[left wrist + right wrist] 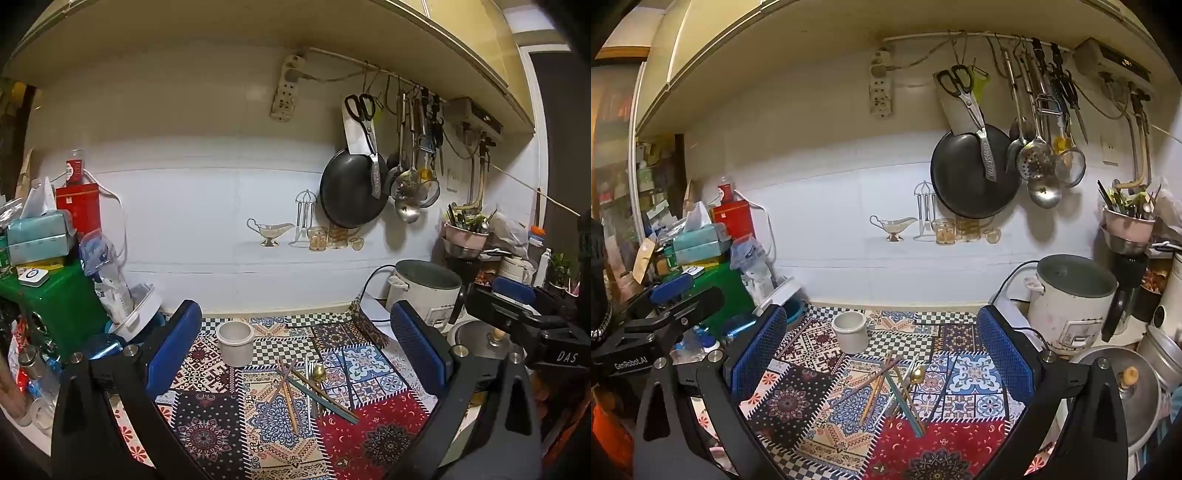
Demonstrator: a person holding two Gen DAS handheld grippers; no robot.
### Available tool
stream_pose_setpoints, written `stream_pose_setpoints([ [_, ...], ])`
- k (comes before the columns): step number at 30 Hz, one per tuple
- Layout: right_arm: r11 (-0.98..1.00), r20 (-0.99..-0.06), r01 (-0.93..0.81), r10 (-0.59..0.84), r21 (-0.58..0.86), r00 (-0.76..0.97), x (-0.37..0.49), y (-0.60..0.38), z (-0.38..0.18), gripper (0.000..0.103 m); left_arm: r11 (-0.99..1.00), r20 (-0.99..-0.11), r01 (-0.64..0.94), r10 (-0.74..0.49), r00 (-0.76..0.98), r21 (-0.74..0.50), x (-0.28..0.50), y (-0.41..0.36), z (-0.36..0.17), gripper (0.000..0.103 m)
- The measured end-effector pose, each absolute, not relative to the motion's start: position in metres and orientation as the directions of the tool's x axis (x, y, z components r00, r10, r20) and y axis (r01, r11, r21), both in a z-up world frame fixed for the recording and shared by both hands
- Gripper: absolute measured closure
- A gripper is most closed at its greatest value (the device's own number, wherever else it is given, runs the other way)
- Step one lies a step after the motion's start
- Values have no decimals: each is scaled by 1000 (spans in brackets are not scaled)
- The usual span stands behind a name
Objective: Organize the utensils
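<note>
A loose pile of chopsticks, with a gold spoon and a white-handled utensil among them, lies on the patterned mat. Behind the pile a white cylindrical cup stands upright and looks empty. My left gripper hovers above the mat, open, with the pile and cup seen between its blue pads. My right gripper is open too and frames the same things. Each gripper shows at the edge of the other's view. Neither touches anything.
A white rice cooker with a black cord sits right of the mat, a metal pot lid in front of it. Boxes, a green tin and bottles crowd the left. A black pan and ladles hang on the wall.
</note>
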State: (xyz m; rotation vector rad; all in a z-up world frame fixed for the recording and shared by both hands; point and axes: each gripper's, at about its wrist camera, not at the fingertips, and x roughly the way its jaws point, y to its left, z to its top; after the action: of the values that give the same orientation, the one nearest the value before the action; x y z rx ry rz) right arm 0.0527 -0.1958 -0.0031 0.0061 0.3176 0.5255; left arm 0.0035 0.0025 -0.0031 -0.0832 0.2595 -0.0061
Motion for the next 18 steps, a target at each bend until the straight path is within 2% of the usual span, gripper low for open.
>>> stream_pose_setpoints([
  [18,867,-294,-491,494,89,818,52,-198,-2,1,997,-257,-10,-12,966,-83,5,-2,-9,0],
])
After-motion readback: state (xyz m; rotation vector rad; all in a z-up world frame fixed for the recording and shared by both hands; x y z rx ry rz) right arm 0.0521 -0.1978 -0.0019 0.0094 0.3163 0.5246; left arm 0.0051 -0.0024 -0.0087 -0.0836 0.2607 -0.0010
